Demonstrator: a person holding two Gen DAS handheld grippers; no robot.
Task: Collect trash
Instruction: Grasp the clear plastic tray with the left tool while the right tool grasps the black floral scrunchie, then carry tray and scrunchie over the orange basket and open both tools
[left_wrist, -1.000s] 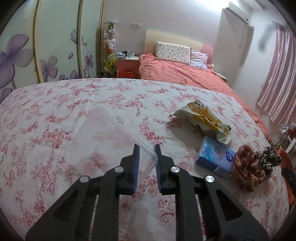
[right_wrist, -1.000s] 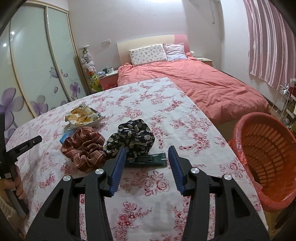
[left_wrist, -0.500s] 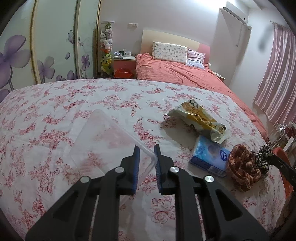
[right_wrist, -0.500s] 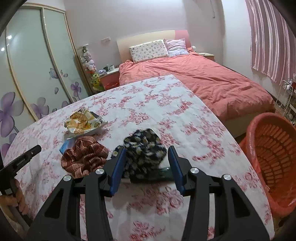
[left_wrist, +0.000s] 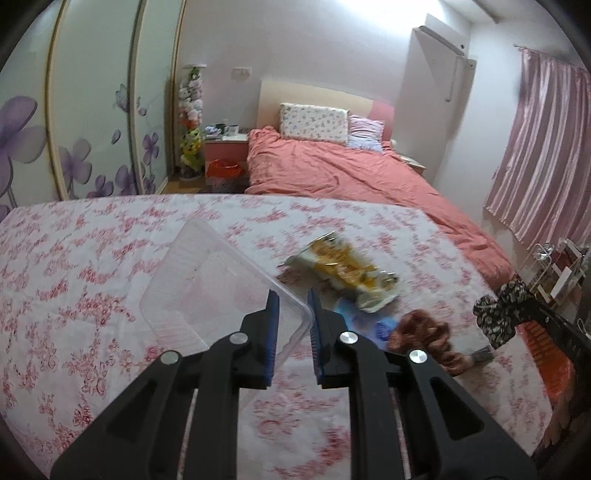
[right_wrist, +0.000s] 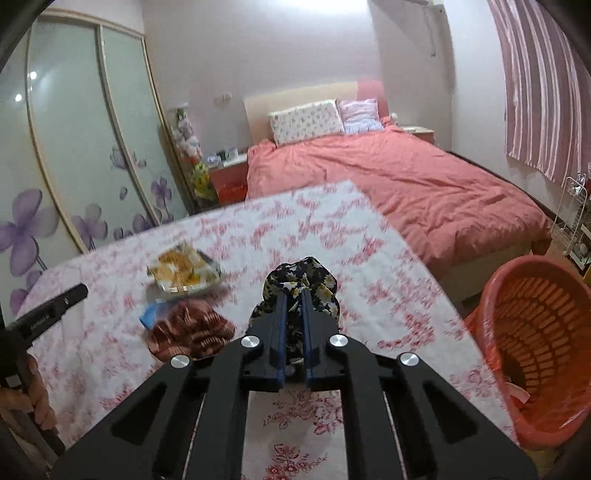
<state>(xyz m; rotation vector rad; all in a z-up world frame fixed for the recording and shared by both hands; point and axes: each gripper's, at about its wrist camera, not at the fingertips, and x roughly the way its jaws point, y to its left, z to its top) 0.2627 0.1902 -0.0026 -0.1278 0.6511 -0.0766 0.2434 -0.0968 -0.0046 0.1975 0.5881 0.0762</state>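
The tabletop (right_wrist: 373, 266) is covered by a floral cloth, and an orange basket (right_wrist: 539, 332) is seen off its right edge. A clear plastic tray (left_wrist: 207, 284) is gripped at its corner by the left gripper (left_wrist: 291, 314). A dark floral scrunchie (right_wrist: 306, 280) is clenched in the right gripper (right_wrist: 293, 314). A snack wrapper (right_wrist: 183, 273), a brown scrunchie (right_wrist: 192, 332) and a blue packet (left_wrist: 369, 325) are left lying near each other.

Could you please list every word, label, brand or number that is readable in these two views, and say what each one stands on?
None can be read.
Yellow crinkled snack wrapper: printing blurred.
Blue soft tissue pack: a round dark blue logo shows, lettering illegible.
Black handheld left gripper, seen from the right wrist view: a line of pale lettering along its side, too small and blurred.
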